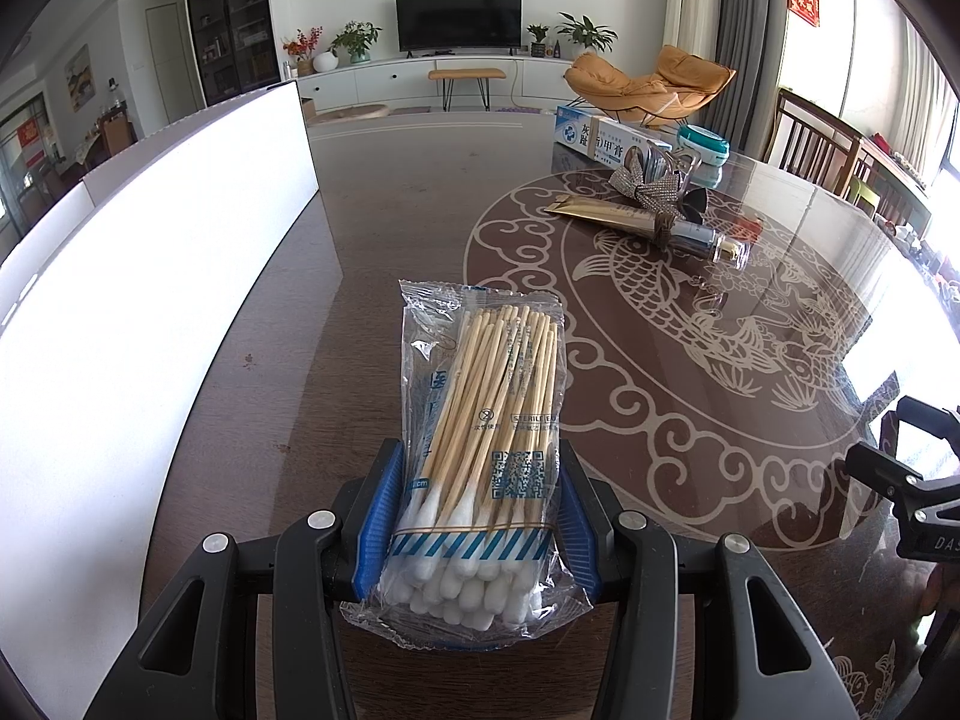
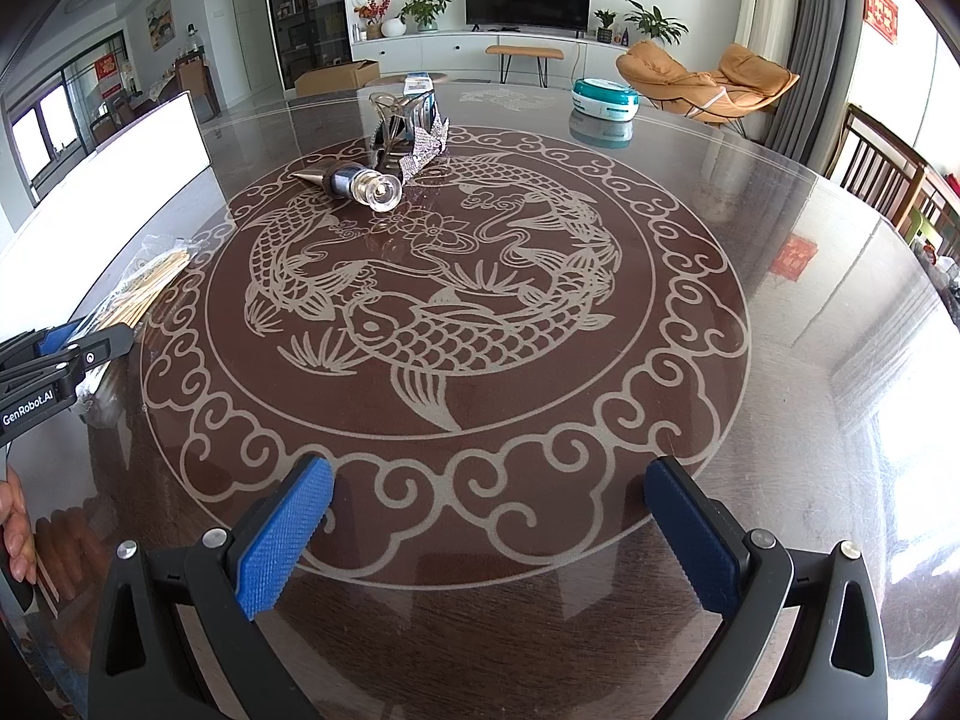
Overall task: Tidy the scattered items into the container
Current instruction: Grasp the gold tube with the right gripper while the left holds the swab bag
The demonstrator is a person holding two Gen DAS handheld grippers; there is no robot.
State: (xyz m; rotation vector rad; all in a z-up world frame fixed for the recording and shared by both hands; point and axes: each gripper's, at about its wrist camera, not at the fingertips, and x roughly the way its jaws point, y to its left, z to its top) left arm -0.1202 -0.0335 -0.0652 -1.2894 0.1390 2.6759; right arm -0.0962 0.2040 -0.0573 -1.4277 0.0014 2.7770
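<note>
A clear pack of cotton swabs (image 1: 480,408) with wooden sticks sits between the blue pads of my left gripper (image 1: 480,456), which is shut on its cotton-tip end. The pack points away from me over the dark table. The white container (image 1: 150,276) stands just left of it, its wall close by. In the right wrist view my right gripper (image 2: 489,474) hangs open over the fish pattern with nothing between its fingers. My left gripper (image 2: 96,330) and the swab pack (image 2: 150,282) show there at the left edge, with the container (image 2: 150,132) behind them.
Further across the glass-topped table (image 2: 780,360) lie a gold tube with a clear cap (image 1: 654,222), a glittery bow hair clip (image 1: 651,180), a blue-white carton (image 1: 606,138) and a teal round jar (image 1: 703,147). Wooden chairs stand at the right.
</note>
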